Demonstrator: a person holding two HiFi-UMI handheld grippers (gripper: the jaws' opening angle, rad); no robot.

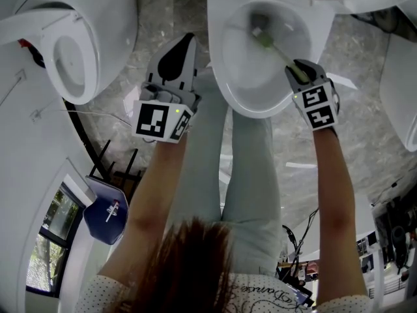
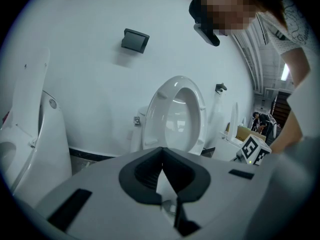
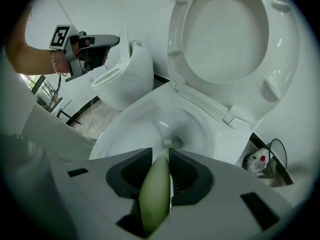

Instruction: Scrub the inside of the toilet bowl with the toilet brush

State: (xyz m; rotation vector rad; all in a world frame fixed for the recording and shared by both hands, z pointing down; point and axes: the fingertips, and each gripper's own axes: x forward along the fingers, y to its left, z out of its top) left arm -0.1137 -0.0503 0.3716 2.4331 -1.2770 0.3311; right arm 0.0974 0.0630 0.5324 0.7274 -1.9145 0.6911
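Note:
The white toilet bowl (image 1: 242,83) lies top centre in the head view, its seat and lid (image 3: 225,34) raised. My right gripper (image 1: 297,69) hangs over the bowl's right rim, shut on the green handle (image 3: 155,189) of the toilet brush. The brush head (image 1: 258,26) sits deep in the bowl by the drain; in the right gripper view that brush head (image 3: 171,143) shows just past the jaws. My left gripper (image 1: 187,43) hovers over the floor left of the bowl, shut and holding nothing. In the left gripper view the left gripper (image 2: 162,151) points at the raised seat (image 2: 175,114).
A second toilet (image 1: 71,51) stands at the left and another white fixture (image 1: 401,90) at the right edge. The person's legs (image 1: 241,149) stand in front of the bowl. A red-capped bottle (image 3: 257,161) and a cable lie by the bowl's base. A blue object (image 1: 107,210) sits lower left.

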